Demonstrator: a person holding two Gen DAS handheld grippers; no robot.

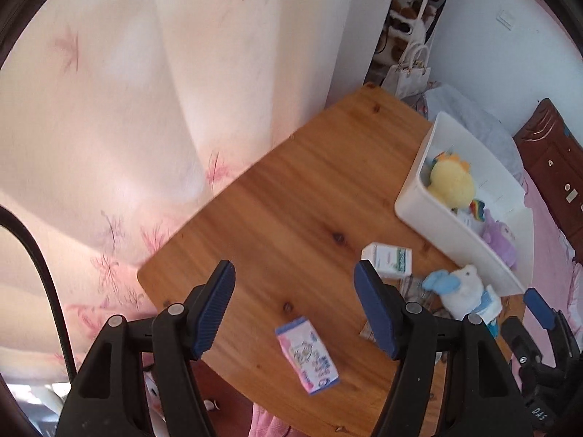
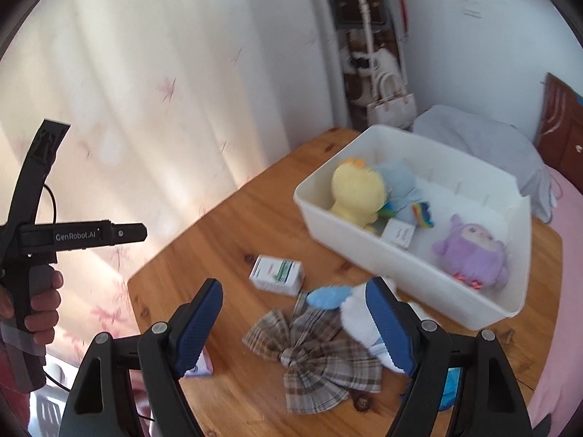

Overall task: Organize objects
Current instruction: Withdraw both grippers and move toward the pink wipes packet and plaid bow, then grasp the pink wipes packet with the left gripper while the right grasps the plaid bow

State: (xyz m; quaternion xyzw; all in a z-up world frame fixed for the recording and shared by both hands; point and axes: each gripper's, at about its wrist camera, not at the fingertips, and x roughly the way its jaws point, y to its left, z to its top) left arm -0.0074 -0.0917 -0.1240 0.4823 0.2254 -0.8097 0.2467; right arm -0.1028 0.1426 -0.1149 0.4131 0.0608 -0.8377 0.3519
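My left jaws [image 1: 293, 304] stand apart with nothing between them, hovering above the bare wooden desk [image 1: 291, 196]. Just below them in the left wrist view lies a small pink-and-white printed packet [image 1: 306, 356], flat on the desk and well short of the white plastic bin [image 1: 455, 233]. My right jaws [image 2: 295, 322] are released too, and empty; under them lies a brown plaid fabric bow [image 2: 315, 357], and beside it, partly behind my right-hand pad, a white plush toy with light blue ears [image 2: 355, 313].

Taking the white bin as the landmark: a small white cardboard box with green print [image 2: 277, 275] stands on the desk just short of its near wall. The white plush lies near its near corner, the bow a little farther out, and the pink packet farthest of all.

Inside the bin I see a yellow plush chick [image 2: 355, 193], a pale blue plush with a rainbow tail [image 2: 404, 193], a purple plush creature [image 2: 472, 251] and a small white card box [image 2: 399, 232].

So I judge the sorting about half done: four things sit in the bin, and four still wait on the desk. The plush or bow looks the likeliest pick for my right, the packet for my left.
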